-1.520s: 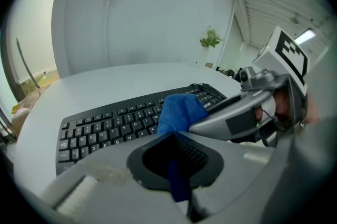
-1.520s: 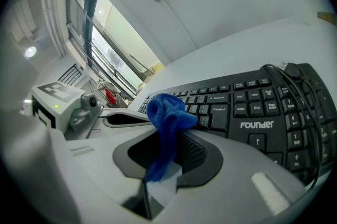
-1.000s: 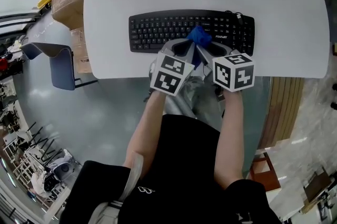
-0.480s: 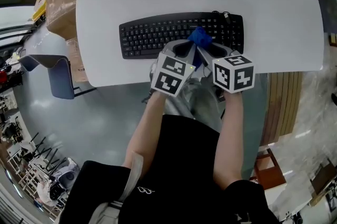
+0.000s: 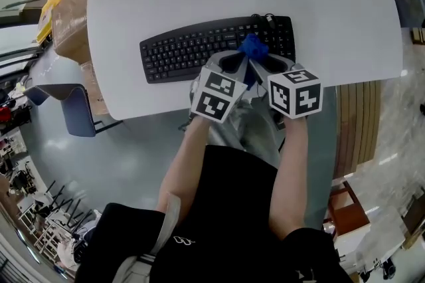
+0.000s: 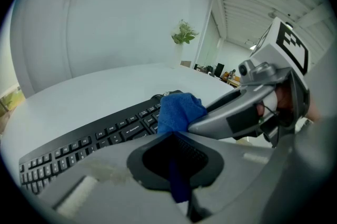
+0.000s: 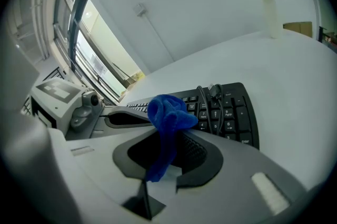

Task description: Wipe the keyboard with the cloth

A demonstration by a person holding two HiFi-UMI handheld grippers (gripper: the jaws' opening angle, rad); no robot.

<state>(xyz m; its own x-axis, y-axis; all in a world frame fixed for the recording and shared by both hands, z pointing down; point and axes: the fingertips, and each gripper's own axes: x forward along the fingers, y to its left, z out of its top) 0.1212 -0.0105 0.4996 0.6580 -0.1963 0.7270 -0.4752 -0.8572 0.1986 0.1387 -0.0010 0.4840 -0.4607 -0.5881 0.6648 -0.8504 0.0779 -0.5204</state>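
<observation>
Grips one blue cloth (image 5: 252, 47) with both tools at once: left gripper (image 5: 236, 64) and right gripper (image 5: 267, 63) each clamped shut on a fold, bunching it up between the tips. Sits over the right part of the keyboard (image 5: 192, 49), close to the cable end, further right along the keys than a second ago. Reads as a wiping pass toward the number pad, probably leaving the left-hand keys still to do.
</observation>
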